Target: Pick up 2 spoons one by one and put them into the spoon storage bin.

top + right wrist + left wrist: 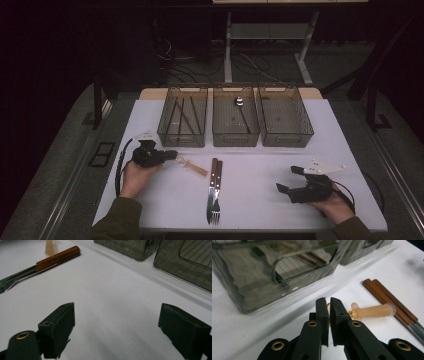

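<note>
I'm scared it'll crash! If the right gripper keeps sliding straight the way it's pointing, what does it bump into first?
Probably nothing soon. The right gripper is open over bare white table. Farther along its line stand the smoky bins, likely first, though depth is uncertain. The knife and fork lie off to one side.

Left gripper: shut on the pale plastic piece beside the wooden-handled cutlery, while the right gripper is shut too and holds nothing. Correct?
Not quite. The right gripper is open: the right gripper view shows its jaws wide apart over bare table. The rest holds: the left gripper is shut on the pale plastic piece beside the wooden-handled cutlery.
</note>
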Tool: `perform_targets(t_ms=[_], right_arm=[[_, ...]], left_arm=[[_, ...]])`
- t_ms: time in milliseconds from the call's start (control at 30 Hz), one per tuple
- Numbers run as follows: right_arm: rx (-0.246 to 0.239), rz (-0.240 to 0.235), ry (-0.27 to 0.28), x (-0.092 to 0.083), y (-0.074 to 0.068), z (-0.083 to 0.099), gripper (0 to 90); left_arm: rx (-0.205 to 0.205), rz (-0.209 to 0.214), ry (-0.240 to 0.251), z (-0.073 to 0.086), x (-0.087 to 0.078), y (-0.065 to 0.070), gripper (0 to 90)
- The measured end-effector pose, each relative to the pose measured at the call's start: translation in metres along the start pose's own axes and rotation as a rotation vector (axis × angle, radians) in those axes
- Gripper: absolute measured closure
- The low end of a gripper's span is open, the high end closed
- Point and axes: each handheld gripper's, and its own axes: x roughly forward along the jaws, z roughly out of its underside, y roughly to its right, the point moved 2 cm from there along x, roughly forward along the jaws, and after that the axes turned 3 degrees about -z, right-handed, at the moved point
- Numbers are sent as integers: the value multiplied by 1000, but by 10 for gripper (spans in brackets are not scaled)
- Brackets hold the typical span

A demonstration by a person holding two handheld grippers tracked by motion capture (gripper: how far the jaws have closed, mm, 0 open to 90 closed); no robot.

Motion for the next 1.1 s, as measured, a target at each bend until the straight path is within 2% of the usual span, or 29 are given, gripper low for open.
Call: perform_targets(t_ms=[467,633,767,1100], right_arm=[[-1,0,1,0,0,0,139],[-2,-2,0,0,0,0,139],[3,1,1,0,0,0,139],[7,5,4,0,1,0,139]], left_arm=[[0,-25,67,-10,-11,9,858],[-10,-29,92,-18,-18,13,858],[8,-39,101,-28,-21,19,858],[34,-12,127,-50,-19,32,858]])
